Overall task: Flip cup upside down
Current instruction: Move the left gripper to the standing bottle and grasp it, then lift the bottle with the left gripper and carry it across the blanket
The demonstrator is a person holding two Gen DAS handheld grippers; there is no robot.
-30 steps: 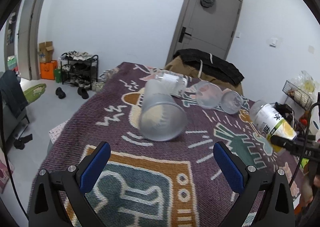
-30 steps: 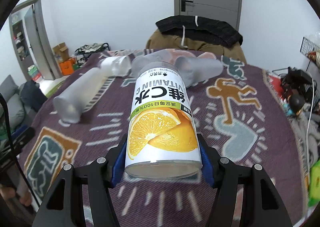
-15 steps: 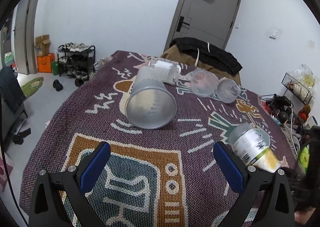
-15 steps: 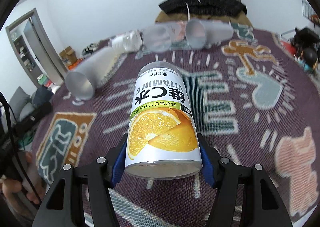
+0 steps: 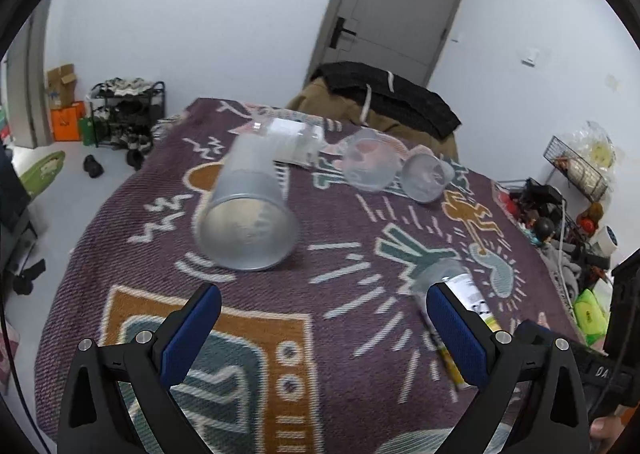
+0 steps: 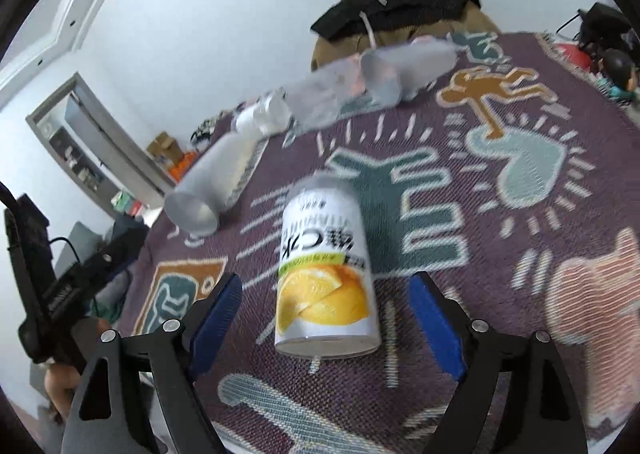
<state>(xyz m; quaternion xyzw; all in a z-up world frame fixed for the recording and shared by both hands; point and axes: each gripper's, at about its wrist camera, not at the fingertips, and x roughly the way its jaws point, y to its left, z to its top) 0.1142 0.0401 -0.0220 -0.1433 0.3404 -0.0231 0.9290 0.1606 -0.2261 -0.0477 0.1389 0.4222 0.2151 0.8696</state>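
The cup with the orange-slice label [image 6: 326, 274] stands on the purple patterned cloth [image 6: 500, 262], between the spread fingers of my right gripper [image 6: 326, 314], which is open and clear of it. In the left wrist view the same cup [image 5: 460, 286] shows partly behind my right finger. My left gripper [image 5: 320, 330] is open and empty, above the cloth [image 5: 332, 246]. A frosted cup [image 5: 248, 214] lies on its side ahead of it, mouth toward me.
Two more clear cups [image 5: 370, 168] [image 5: 428, 174] and a clear bottle [image 5: 292, 138] lie on their sides at the far end of the cloth. A chair with dark clothes [image 5: 384, 102] stands behind. Clutter [image 5: 560, 214] lies at the right edge.
My right gripper brought the labelled cup down onto the cloth and opened, letting it go. My left gripper stayed open and barely moved.
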